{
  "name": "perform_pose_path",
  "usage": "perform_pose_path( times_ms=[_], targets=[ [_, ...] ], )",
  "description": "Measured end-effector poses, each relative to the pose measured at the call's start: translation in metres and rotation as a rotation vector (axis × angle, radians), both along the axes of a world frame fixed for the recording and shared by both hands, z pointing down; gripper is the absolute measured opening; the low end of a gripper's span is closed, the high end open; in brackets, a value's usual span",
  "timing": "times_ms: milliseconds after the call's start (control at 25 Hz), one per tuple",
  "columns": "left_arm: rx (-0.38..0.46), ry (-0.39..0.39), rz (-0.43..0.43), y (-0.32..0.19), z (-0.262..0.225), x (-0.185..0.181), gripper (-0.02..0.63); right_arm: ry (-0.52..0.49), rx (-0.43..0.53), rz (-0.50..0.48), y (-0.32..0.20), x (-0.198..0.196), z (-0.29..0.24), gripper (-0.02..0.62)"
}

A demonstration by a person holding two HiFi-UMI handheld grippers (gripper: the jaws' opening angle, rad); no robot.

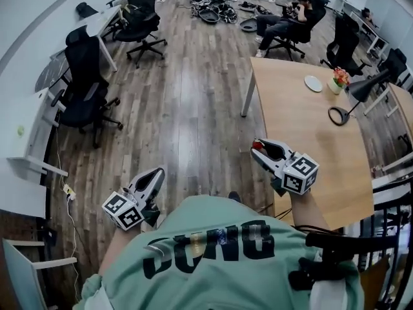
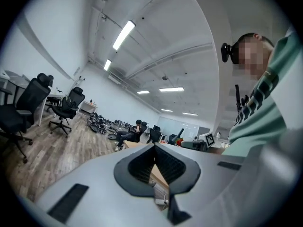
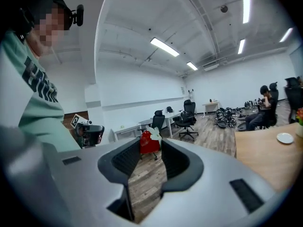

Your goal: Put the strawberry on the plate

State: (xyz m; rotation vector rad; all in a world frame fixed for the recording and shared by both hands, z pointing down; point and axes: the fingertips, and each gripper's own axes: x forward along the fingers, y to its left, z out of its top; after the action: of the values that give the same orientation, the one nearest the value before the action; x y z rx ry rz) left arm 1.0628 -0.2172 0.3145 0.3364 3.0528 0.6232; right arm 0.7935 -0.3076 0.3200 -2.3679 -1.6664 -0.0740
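1. Right tongs (image 1: 261, 150) are clamped on the strawberry (image 3: 147, 143), right at the tabletop's (image 1: 303, 134) left edge.
2. The plate (image 1: 313, 83) sits near the far edge, ahead and to the right of those tongs, well apart.
3. Left tongs (image 1: 157, 175) are closed with nothing in them, out over the floor. The right hand's nearer.

A light wooden table (image 1: 303, 134) on white legs stood on a grey-brown plank floor (image 1: 187, 108). A small white plate (image 1: 313, 83) lay on the tabletop near its far end. Just right of the plate stood a pale pot of red and orange flowers (image 1: 338, 81). A black desk lamp (image 1: 361, 89) rested its round base on the wood nearer than the plate and to its right. On the floor well left of the plate stood black office chairs (image 1: 85, 86), and far beyond the plate lay a heap of dark gear (image 1: 216, 8).
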Motion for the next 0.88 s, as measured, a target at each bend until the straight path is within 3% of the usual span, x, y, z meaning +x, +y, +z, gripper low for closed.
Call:
perform_pose_path(
  times_ms=[360, 520, 720, 880],
  targets=[
    [-0.022, 0.016, -0.096, 0.085, -0.025, -0.129, 0.005, 0.013, -0.081, -0.122, 0.114, -0.12, -0.019, 0.143],
    [-0.054, 0.035, -0.08, 0.11, -0.033, -0.186, 0.005, 0.01, -0.093, -0.159, 0.146, -0.159, -0.021, 0.143],
    [-0.022, 0.021, -0.073, 0.174, -0.025, -0.212, 0.005, -0.007, -0.099, -0.155, 0.194, -0.178, -0.022, 0.143],
    [-0.075, 0.0, -0.027, 0.241, -0.023, -0.224, 0.005, -0.064, -0.11, -0.125, 0.25, -0.176, -0.027, 0.143]
  ],
)
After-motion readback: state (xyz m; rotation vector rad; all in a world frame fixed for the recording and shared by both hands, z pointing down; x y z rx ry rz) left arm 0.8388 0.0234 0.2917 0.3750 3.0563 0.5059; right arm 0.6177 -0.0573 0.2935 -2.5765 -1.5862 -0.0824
